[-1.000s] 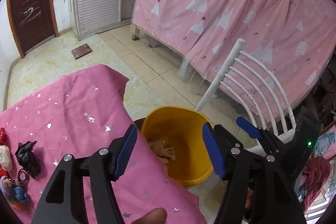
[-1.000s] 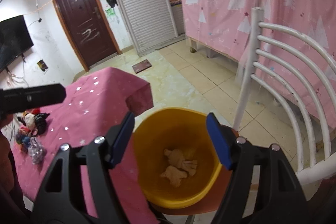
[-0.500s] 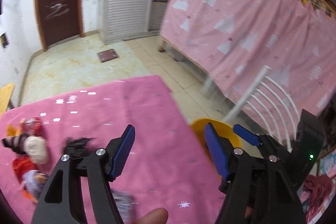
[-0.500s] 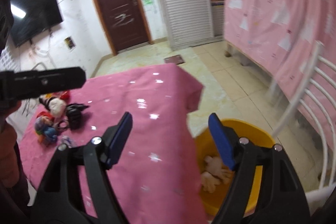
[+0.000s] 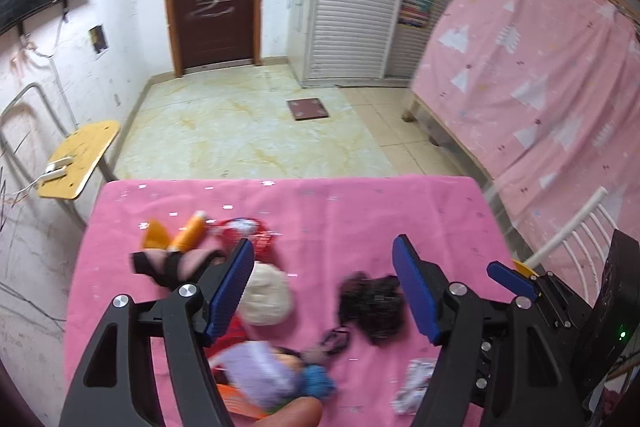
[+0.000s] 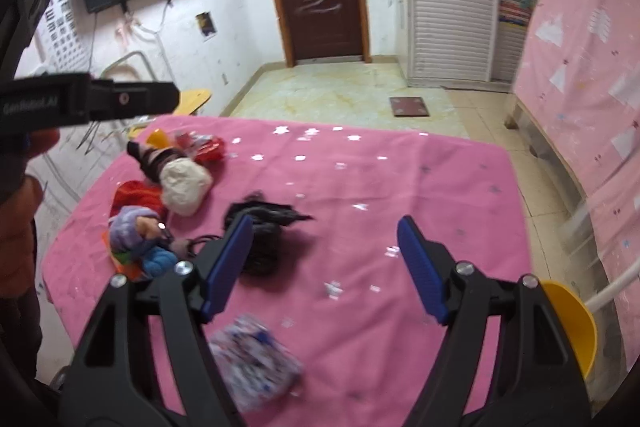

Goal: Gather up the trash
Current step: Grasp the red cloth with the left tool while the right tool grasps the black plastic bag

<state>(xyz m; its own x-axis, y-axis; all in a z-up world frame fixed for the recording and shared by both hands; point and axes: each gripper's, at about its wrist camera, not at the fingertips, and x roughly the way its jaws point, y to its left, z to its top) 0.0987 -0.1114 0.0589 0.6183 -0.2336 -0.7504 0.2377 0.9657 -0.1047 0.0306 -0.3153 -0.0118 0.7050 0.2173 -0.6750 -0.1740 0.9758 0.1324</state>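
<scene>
Trash lay scattered on the pink star-spangled desk [image 6: 400, 187]: a crumpled black plastic bag [image 5: 372, 301] mid-desk and a crinkly printed foil wrapper [image 6: 256, 363] nearer. Both looked light, soft and slippery, best pinched across a bunched fold. The left gripper [image 5: 324, 291] and right gripper [image 6: 324, 267] had just been opening, wide and empty. The yellow plastic bin [image 6: 568, 319] waited beside the desk.
</scene>
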